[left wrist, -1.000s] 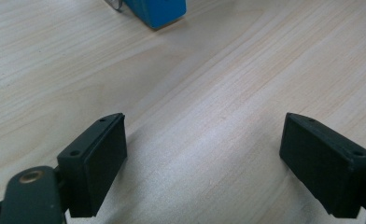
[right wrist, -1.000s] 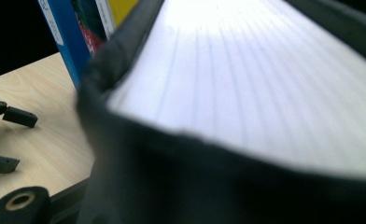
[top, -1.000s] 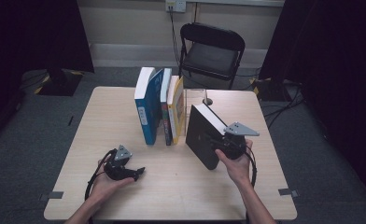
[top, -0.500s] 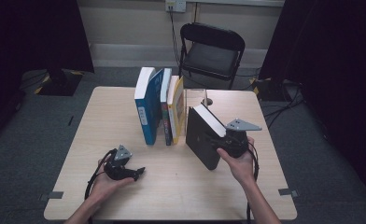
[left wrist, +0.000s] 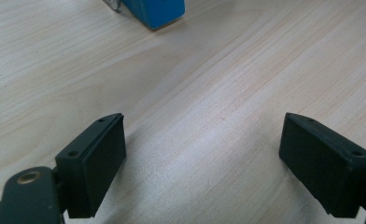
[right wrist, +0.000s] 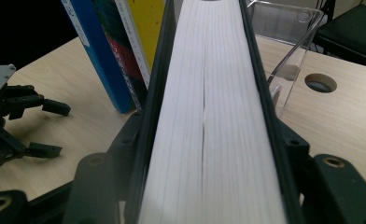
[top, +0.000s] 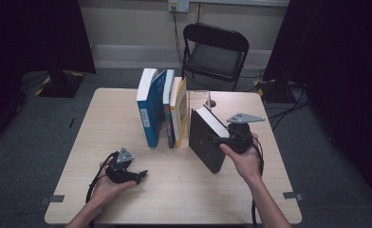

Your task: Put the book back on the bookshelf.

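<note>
The right gripper (top: 220, 140) is clamped on a black book (top: 205, 137), its jaws pressing the two covers from either side with the white page edges between them. In the right gripper view the page block (right wrist: 209, 116) runs straight up the middle, both black covers hard against the jaw pads. The black book stands tilted on the wooden surface (top: 184, 190), its lower corner down on the wood and its top leaning away from the right gripper toward the row of standing books.

Just beyond the black book, on the far side from the right gripper, a yellow book (top: 178, 111) stands upright, then a thin multicoloured book (top: 167, 111), then a blue book (top: 148, 111) at the end of the row. A clear plastic bookend (right wrist: 288, 42) stands ahead of the right gripper, beside the black book's far end, and a round hole in the surface (right wrist: 320, 82) lies just past it.

The left gripper (top: 135, 175) lies low over the surface, well apart from the books, with its jaws spread wide and nothing between them. Ahead of it in the left gripper view sits the bottom corner of the blue book (left wrist: 155, 11), with bare wood (left wrist: 204, 116) between.

An empty black chair (top: 216, 50) stands beyond the surface.
</note>
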Demonstrator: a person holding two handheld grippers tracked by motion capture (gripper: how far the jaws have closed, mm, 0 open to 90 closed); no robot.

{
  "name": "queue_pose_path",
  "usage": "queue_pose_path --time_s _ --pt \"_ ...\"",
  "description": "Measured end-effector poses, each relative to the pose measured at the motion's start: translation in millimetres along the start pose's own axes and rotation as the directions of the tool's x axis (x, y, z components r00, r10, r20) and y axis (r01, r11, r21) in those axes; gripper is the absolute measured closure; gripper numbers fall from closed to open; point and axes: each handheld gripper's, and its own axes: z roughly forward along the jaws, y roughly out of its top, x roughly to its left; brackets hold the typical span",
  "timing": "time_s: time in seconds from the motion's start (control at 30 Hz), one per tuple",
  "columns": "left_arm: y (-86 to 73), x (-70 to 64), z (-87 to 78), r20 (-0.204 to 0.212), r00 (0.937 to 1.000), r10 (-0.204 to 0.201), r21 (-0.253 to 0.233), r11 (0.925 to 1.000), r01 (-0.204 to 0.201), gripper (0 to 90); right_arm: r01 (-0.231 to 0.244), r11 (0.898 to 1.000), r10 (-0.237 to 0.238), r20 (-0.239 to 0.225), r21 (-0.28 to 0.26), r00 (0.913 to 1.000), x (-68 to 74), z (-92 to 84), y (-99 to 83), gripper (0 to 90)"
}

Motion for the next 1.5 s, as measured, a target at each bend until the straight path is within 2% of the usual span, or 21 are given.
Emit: queue_pose_path --time_s 0.1,0.2,0.3,0.37,0.43,0.47,0.5,0.53,0.6,0.67,0.7,0.77,0.83,0.87,0.93,1.07,1.13,1.2,1.37,1.43,1.5 --pt "0.0 0.0 0.0 0.000 1.0000 0.000 0.000 1.0000 0.000 14.5 0.003 0.999 -0.004 0.025 0.036 0.9997 1.8 0.0 8.7 45.4" --pt "0.0 0.0 0.0 0.000 1.0000 0.000 0.000 1.0000 0.000 14.6 0.000 0.997 -0.003 0.030 0.077 0.9996 1.9 1.4 15.6 46.3" --pt "0.0 0.0 0.0 0.000 1.0000 0.000 0.000 1.0000 0.000 14.6 0.011 0.989 -0.017 0.041 0.148 0.9990 3.1 4.0 26.3 47.4" --pt "0.0 0.0 0.0 0.000 1.0000 -0.001 0.000 1.0000 0.001 14.5 0.015 0.976 -0.023 0.034 0.216 0.9991 2.9 7.6 34.9 47.2" --pt "0.0 0.1 0.0 -0.001 1.0000 0.001 0.001 1.0000 -0.001 14.5 0.012 0.958 -0.019 0.021 0.288 0.9996 1.5 12.6 44.1 47.2" --pt "0.0 0.0 0.0 0.000 1.0000 0.000 0.000 1.0000 0.000 14.5 0.013 0.947 -0.022 0.024 0.320 0.9995 1.2 15.4 48.0 47.2" --pt "0.0 0.0 0.0 0.000 1.0000 0.000 0.000 1.0000 0.000 14.5 0.004 0.933 -0.014 0.025 0.360 0.9996 0.8 18.5 52.0 47.2" --pt "0.0 0.0 0.0 0.000 1.0000 -0.001 0.000 1.0000 0.001 14.5 0.004 0.924 -0.017 0.030 0.381 0.9994 0.7 20.5 55.0 47.7" --pt "0.0 0.0 0.0 0.000 1.0000 -0.001 0.000 1.0000 0.001 14.5 -0.006 0.891 -0.015 0.043 0.453 0.9990 0.5 27.2 62.4 47.7" --pt "0.0 -0.2 0.1 0.001 1.0000 -0.004 -0.001 1.0000 0.004 14.5 -0.004 0.855 -0.018 0.037 0.519 0.9991 0.2 33.0 69.0 47.8" --pt "-0.2 -1.0 0.7 0.000 0.9999 -0.017 -0.011 0.9998 0.017 14.5 -0.002 0.837 -0.023 0.040 0.547 0.9989 0.8 35.6 71.8 48.1" --pt "-0.1 -0.9 0.7 0.000 0.9999 -0.015 -0.011 0.9998 0.015 14.5 0.004 0.805 -0.042 0.051 0.593 0.9978 3.1 40.8 76.2 48.4" --pt "-0.1 -0.8 0.7 -0.001 0.9999 -0.013 -0.011 0.9999 0.013 14.5 0.002 0.775 -0.040 0.046 0.632 0.9981 4.0 46.3 79.2 48.8" --pt "-0.1 -0.8 0.8 -0.001 0.9999 -0.013 -0.011 0.9998 0.013 14.5 -0.002 0.761 -0.038 0.047 0.649 0.9982 4.2 48.3 80.6 48.9" --pt "-0.1 -0.8 0.8 -0.001 0.9999 -0.013 -0.011 0.9999 0.013 14.5 -0.005 0.744 -0.038 0.051 0.668 0.9980 4.3 52.2 81.1 48.9" --pt "-0.1 -0.8 0.8 -0.001 0.9999 -0.013 -0.011 0.9999 0.013 14.5 0.001 0.728 -0.058 0.061 0.686 0.9965 6.4 57.2 79.6 50.1" --pt "-0.1 -0.8 0.8 -0.001 0.9999 -0.013 -0.011 0.9999 0.013 14.5 0.003 0.726 -0.067 0.066 0.688 0.9956 8.2 58.0 79.3 50.8" --pt "-0.1 -0.8 0.7 -0.001 0.9999 -0.013 -0.011 0.9999 0.013 14.5 0.009 0.732 -0.075 0.066 0.681 0.9950 9.0 57.4 78.6 51.3" --pt "-0.1 -0.8 0.8 -0.001 0.9999 -0.013 -0.011 0.9998 0.013 14.5 0.011 0.772 -0.076 0.075 0.635 0.9943 9.4 53.4 71.3 50.4" --pt "0.0 -0.9 0.9 -0.001 0.9999 -0.014 -0.011 0.9998 0.014 14.5 0.010 0.776 -0.076 0.077 0.631 0.9942 9.1 53.8 70.4 49.7" --pt "0.1 -1.0 1.1 0.002 0.9999 -0.016 -0.011 0.9998 0.016 14.5 0.014 0.769 -0.081 0.076 0.639 0.9938 10.3 55.3 70.8 48.7"
